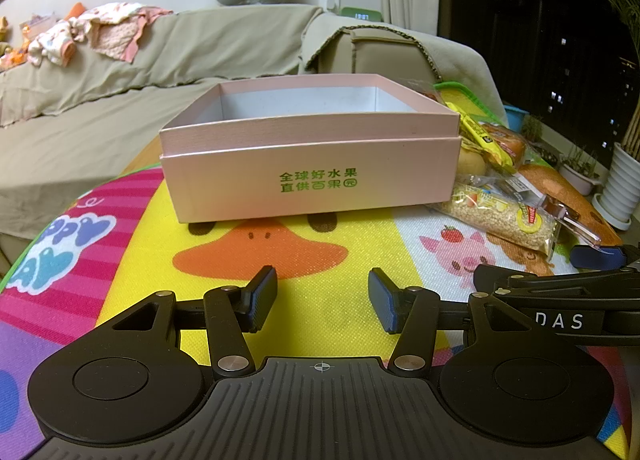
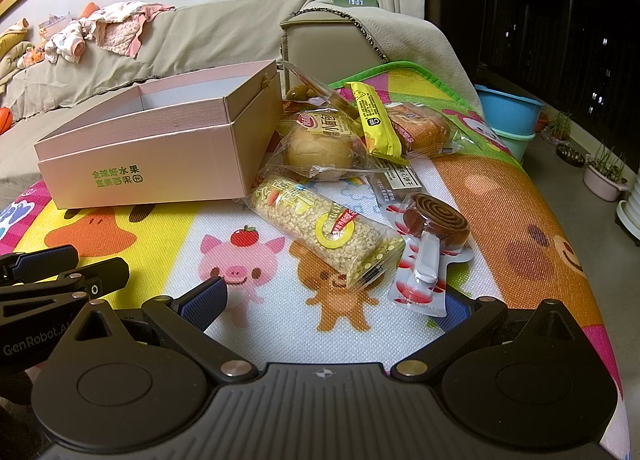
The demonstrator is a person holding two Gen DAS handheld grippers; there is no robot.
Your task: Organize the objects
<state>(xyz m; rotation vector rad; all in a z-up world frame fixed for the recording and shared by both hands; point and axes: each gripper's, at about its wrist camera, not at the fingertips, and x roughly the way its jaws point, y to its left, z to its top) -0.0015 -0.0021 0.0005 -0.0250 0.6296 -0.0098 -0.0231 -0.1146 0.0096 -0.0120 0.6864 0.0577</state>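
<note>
The pink box (image 1: 310, 175) sits empty at twelve o'clock of the left gripper (image 1: 323, 298); snack packets (image 2: 328, 236) are heaped at its three o'clock. Both the left and the right gripper (image 2: 336, 300) gape wide, holding nothing. Slippery, overlapping wrappers could slide from a pinch or drag neighbours along.

Pink box (image 1: 312, 175): green 全球好水果 直供百果园; clock (image 2: 355, 1): 19:07; gripper arm (image 2: 36, 344): GenRobot.

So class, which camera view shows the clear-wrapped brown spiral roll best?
The right wrist view: the clear-wrapped brown spiral roll lies whole and unobstructed on the mat. The left wrist view catches only a sliver of its wrapper at the right edge.
</note>
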